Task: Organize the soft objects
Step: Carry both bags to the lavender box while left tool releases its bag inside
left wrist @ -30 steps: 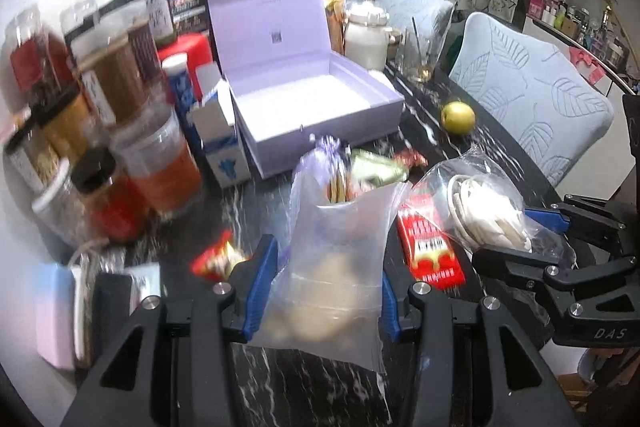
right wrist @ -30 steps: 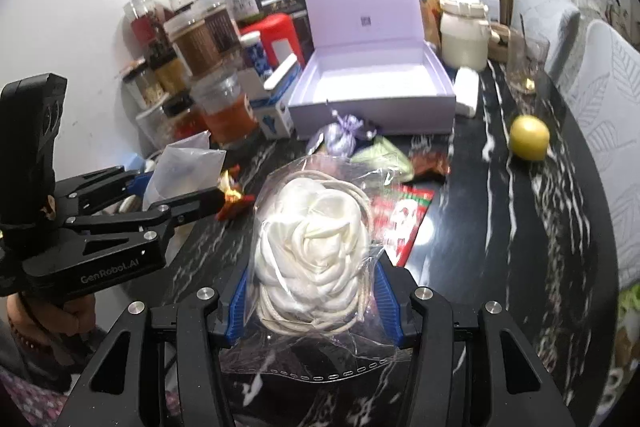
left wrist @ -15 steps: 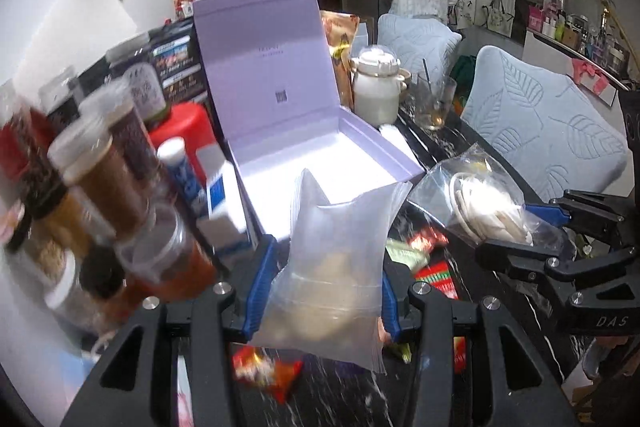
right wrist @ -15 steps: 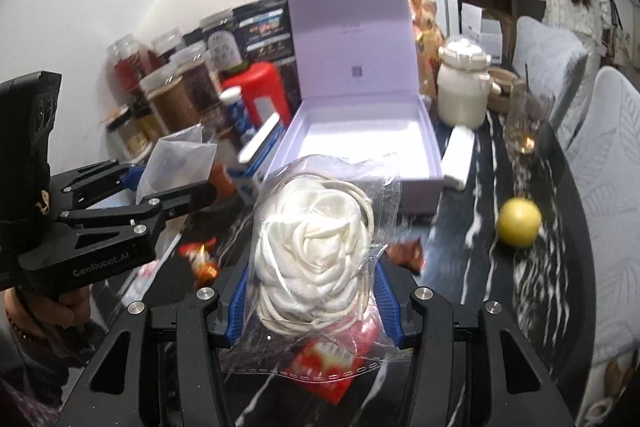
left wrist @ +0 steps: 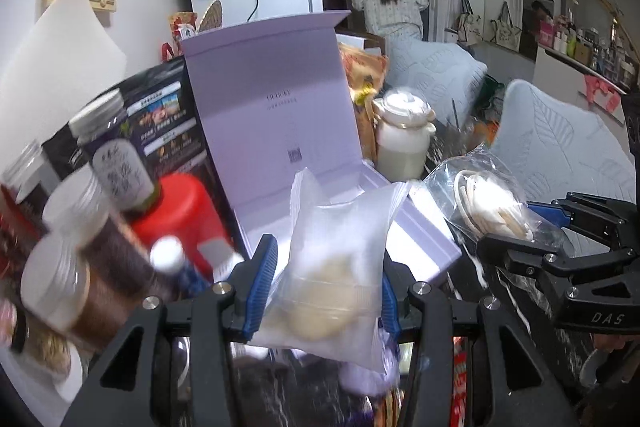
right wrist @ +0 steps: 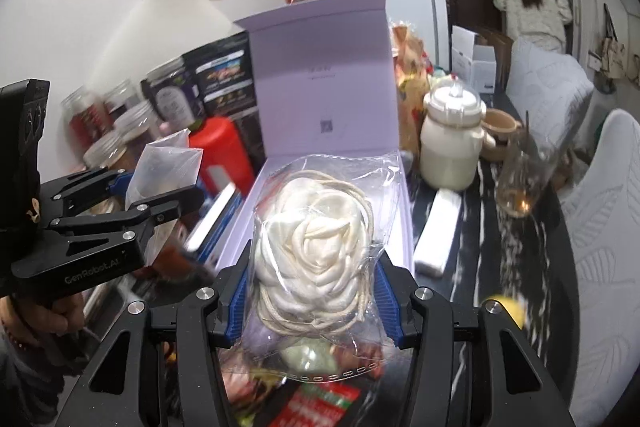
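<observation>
My left gripper (left wrist: 326, 277) is shut on a frosted plastic bag (left wrist: 336, 263) with pale round lumps inside, held up in front of the open lilac box (left wrist: 276, 119). My right gripper (right wrist: 310, 285) is shut on a clear bag of white rolled cloth and cord (right wrist: 320, 235), hanging over the box's near end (right wrist: 404, 211). In the left wrist view the right gripper (left wrist: 532, 227) shows at the right with its clear bag (left wrist: 488, 203). The left gripper (right wrist: 160, 195) appears at the left of the right wrist view, its frosted bag (right wrist: 164, 167) above the jars.
Jars (left wrist: 72, 251) and a red canister (left wrist: 184, 219) crowd the box's left side. A white lidded pot (right wrist: 452, 139), a glass (right wrist: 524, 183), a white bar (right wrist: 438, 227) and a lemon (right wrist: 510, 309) sit on the dark marble table (right wrist: 520, 307). Snack packets (right wrist: 320, 403) lie below. A person stands far back.
Both grippers have risen and moved forward toward the lilac box with their bags still held; the box now looms close and the snack packets have slid under the fingers.
</observation>
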`<state>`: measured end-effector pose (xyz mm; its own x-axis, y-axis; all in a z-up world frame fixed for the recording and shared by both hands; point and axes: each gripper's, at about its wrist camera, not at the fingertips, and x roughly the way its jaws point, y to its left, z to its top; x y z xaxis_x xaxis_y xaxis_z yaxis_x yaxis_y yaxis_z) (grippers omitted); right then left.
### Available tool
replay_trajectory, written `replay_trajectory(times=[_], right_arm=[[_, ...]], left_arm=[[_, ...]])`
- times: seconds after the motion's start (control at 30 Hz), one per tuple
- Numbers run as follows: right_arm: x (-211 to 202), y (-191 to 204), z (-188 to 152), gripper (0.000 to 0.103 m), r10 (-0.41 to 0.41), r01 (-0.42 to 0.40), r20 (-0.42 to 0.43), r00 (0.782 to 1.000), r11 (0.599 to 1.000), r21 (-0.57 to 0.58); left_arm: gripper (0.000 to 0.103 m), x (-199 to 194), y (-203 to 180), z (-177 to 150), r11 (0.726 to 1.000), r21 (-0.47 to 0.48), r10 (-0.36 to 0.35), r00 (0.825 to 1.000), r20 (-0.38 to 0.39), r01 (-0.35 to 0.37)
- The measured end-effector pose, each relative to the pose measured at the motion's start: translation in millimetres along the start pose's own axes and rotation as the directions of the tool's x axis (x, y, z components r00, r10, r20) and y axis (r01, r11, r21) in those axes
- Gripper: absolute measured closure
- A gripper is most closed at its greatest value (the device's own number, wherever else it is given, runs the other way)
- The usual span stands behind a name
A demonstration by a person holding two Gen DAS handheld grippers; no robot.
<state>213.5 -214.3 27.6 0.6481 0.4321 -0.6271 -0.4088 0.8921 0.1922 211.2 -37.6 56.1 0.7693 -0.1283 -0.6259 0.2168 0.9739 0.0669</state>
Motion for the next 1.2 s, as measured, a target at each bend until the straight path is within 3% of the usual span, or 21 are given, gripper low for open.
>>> replay_trajectory(times=[0.43,0.9,1.0,1.13,1.2], right_arm=[[39,-13,67,0.05,-0.071,0.073,0.049,0.996,0.997,-0.038],[80,-24,81,0.049,-0.132,0.132,0.005,0.991,0.991,-0.033],[82,-24,82,0.046,-0.132,0.132,0.005,0.991,0.991,-0.032],[82,-23,82,0.034,-0.164,0.164,0.004,0.987,0.986,-0.039],[80,-24,82,0.031,-0.179,0.179,0.004,0.984,0.983,-0.044]], left_arm=[[0.057,50,15,49,0.999,-0.025,0.023,1.0,0.021,-0.022],[0.057,88,11,66,0.997,0.007,0.08,0.997,0.017,-0.08],[0.046,92,11,65,0.996,-0.005,0.088,0.996,0.008,-0.088],[0.02,90,10,63,0.988,0.002,0.153,0.988,0.01,-0.153],[0.018,86,9,62,0.984,0.013,0.176,0.984,0.023,-0.176]])
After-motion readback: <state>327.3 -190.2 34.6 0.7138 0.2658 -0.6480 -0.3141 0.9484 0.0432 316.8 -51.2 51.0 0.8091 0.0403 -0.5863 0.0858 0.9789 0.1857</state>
